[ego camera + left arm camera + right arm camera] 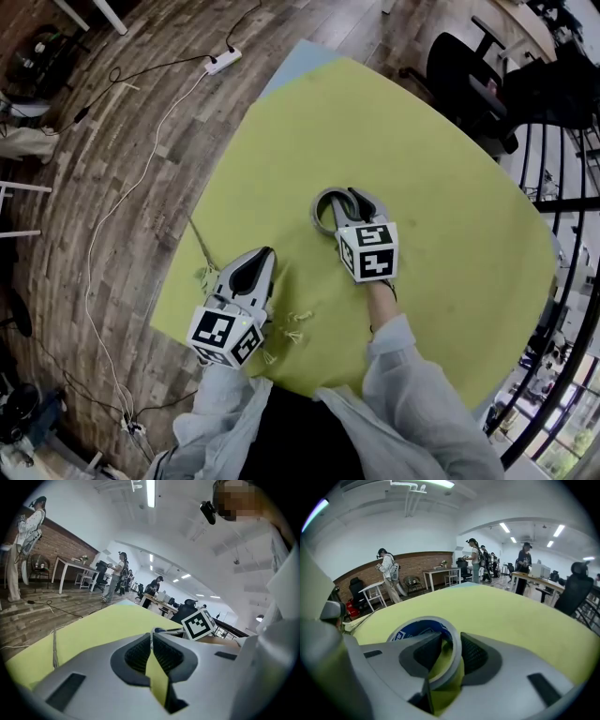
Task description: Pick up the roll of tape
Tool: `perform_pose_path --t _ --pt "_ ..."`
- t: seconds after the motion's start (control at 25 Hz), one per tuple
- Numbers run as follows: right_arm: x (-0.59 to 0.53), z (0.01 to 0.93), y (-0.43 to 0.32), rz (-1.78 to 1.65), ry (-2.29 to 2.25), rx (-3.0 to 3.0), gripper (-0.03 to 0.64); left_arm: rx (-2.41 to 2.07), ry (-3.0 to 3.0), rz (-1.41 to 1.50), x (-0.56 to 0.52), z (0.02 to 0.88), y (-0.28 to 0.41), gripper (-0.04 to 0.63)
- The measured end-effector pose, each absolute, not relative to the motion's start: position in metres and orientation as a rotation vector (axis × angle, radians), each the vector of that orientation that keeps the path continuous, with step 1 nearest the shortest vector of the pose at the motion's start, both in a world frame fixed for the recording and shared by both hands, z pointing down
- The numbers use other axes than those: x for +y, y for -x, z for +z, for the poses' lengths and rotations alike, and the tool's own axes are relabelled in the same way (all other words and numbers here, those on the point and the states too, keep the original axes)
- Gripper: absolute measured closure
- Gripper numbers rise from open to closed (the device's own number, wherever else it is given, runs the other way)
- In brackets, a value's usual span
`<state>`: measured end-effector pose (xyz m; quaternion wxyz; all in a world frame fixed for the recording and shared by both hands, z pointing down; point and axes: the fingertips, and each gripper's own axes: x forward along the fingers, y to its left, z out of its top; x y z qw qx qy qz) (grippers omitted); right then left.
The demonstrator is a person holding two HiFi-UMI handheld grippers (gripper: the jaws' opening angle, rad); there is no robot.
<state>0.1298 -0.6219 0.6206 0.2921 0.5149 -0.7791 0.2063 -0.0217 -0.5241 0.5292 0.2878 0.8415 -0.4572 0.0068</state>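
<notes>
Grasp made: right hand-held gripper (pixel 452 652) clamped on roll of tape (pixel 417 627); lift off surface (pixel 520 616) pending; left hand-held gripper (pixel 151 641) closed, empty.

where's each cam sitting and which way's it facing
Head view: on the person's head, looking steeply down at the green table; shows sleeves, left gripper and right gripper.
Left gripper view: on the left gripper, looking almost level across the table into the room; shows its shut, empty jaws and the right gripper's marker cube.
Right gripper view: on the right gripper, tilted down at the table; its jaws pinch the roll of tape's wall.
Shared: head and right gripper views both show that roll.
</notes>
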Motion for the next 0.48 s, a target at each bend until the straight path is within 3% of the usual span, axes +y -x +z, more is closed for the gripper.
perform_pose_path --t 0.48 --pt "-0.607 0.597 -0.145 0.556 -1.456 -2.100 0.523 -1.178 -2.293 -0.003 -0.521 0.515 0.014 0.566"
